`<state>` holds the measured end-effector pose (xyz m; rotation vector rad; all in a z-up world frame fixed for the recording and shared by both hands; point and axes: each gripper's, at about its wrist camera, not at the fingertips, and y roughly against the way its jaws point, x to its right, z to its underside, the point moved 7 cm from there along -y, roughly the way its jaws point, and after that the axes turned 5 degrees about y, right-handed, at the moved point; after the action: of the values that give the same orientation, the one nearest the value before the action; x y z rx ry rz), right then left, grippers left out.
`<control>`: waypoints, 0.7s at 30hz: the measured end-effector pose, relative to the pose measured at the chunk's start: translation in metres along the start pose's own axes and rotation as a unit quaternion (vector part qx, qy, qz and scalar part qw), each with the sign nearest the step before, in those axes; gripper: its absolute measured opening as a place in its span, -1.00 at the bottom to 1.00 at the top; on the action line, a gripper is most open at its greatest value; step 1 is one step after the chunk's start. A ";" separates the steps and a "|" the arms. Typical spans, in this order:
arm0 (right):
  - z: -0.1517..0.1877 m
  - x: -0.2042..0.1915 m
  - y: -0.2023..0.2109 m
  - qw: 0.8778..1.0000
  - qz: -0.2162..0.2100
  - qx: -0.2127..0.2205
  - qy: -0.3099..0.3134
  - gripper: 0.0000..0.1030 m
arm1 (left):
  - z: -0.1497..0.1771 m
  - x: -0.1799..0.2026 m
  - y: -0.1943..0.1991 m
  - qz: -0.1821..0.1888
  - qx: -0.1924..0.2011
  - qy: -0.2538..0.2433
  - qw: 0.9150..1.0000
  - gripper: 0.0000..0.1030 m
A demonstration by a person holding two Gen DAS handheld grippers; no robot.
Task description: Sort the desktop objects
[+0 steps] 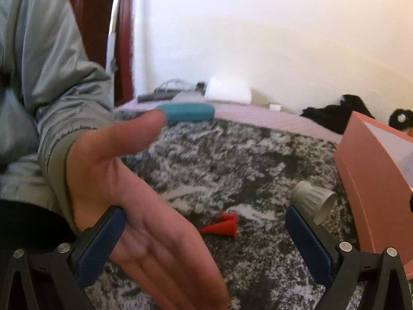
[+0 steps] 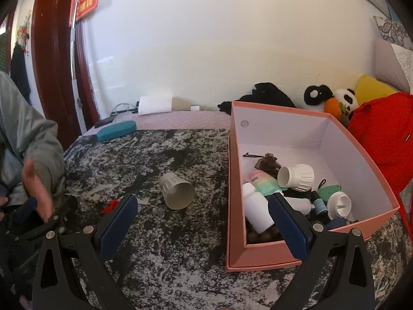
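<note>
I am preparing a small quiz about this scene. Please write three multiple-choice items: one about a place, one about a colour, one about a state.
1. Where does the grey cup lie?
A. inside the pink box
B. on the speckled surface, left of the pink box
C. on the teal case

2. What colour are the small cones near the cup?
A. red
B. yellow
C. white

3. How is the right gripper?
A. shut on the cup
B. shut on nothing
C. open, holding nothing

Answers: 1 B, the cup is on its side outside the box; 2 A, the left wrist view shows them red; 3 C, its fingers stand wide apart.
</note>
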<state>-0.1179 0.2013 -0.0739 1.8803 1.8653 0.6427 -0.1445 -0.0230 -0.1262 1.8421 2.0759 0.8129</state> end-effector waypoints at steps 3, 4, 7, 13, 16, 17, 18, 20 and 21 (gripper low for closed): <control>0.002 -0.005 -0.003 1.000 -0.001 -0.004 0.006 0.99 | -0.001 0.000 0.000 0.000 0.003 -0.007 1.000 0.98; 0.004 -0.007 -0.005 1.000 -0.001 -0.007 0.010 0.99 | -0.001 -0.002 -0.001 -0.008 0.004 -0.012 1.000 0.98; 0.006 -0.011 -0.006 1.000 -0.003 -0.010 0.018 0.99 | 0.001 -0.005 -0.005 -0.015 -0.003 -0.012 1.000 0.98; 0.008 -0.018 -0.008 1.000 -0.005 -0.012 0.028 0.99 | 0.004 -0.009 -0.012 -0.025 -0.019 -0.015 0.999 0.98; 0.009 -0.020 -0.008 0.999 -0.005 -0.014 0.030 0.99 | 0.004 -0.009 -0.011 -0.030 -0.014 -0.020 0.999 0.98; 0.009 -0.020 -0.008 0.999 -0.005 -0.015 0.030 0.99 | 0.003 -0.008 -0.010 -0.030 -0.013 -0.022 0.999 0.98; 0.010 -0.021 -0.009 0.999 -0.005 -0.016 0.030 0.99 | 0.003 -0.008 -0.010 -0.030 -0.011 -0.023 0.999 0.98; 0.010 -0.021 -0.009 0.999 -0.006 -0.018 0.031 0.99 | 0.003 -0.008 -0.010 -0.030 -0.011 -0.024 0.999 0.98; 0.010 -0.022 -0.009 0.999 -0.006 -0.019 0.032 0.99 | 0.002 -0.008 -0.010 -0.033 -0.011 -0.025 0.999 0.98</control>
<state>-0.1193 0.1802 -0.0880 1.8438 1.8886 0.7366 -0.1501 -0.0310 -0.1351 1.7540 2.0780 0.7614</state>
